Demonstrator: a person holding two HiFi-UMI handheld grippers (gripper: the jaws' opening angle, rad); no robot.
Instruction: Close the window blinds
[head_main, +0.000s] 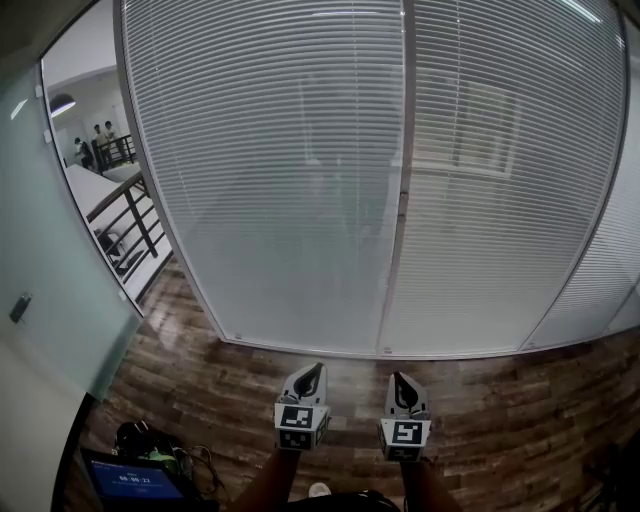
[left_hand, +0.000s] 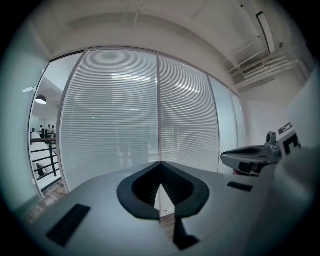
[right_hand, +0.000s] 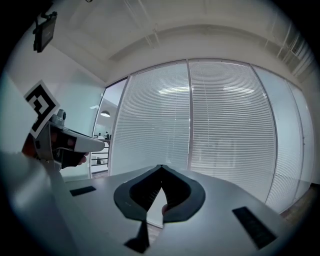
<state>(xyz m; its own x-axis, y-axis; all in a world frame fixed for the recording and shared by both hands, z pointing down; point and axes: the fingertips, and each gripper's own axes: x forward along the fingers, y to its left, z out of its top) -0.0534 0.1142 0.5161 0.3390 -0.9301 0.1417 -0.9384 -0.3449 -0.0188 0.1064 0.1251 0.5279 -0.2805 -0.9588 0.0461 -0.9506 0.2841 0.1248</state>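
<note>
White blinds (head_main: 270, 170): hanging lowered straight ahead, slats reaching down to the wood floor (head_main: 190, 370).
Left gripper (head_main: 312, 372): jaws together, empty, apart from blinds.
Right gripper (head_main: 399, 380): jaws together, empty, beside the left.

You hold your left gripper (head_main: 309, 380) and right gripper (head_main: 403, 391) side by side, pointing forward and roughly level. Both sets of jaws are closed tip to tip, gripping nothing.

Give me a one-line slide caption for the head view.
Left gripper and right gripper, both shut and empty, side by side above the wood floor, facing the lowered white blinds.
</note>
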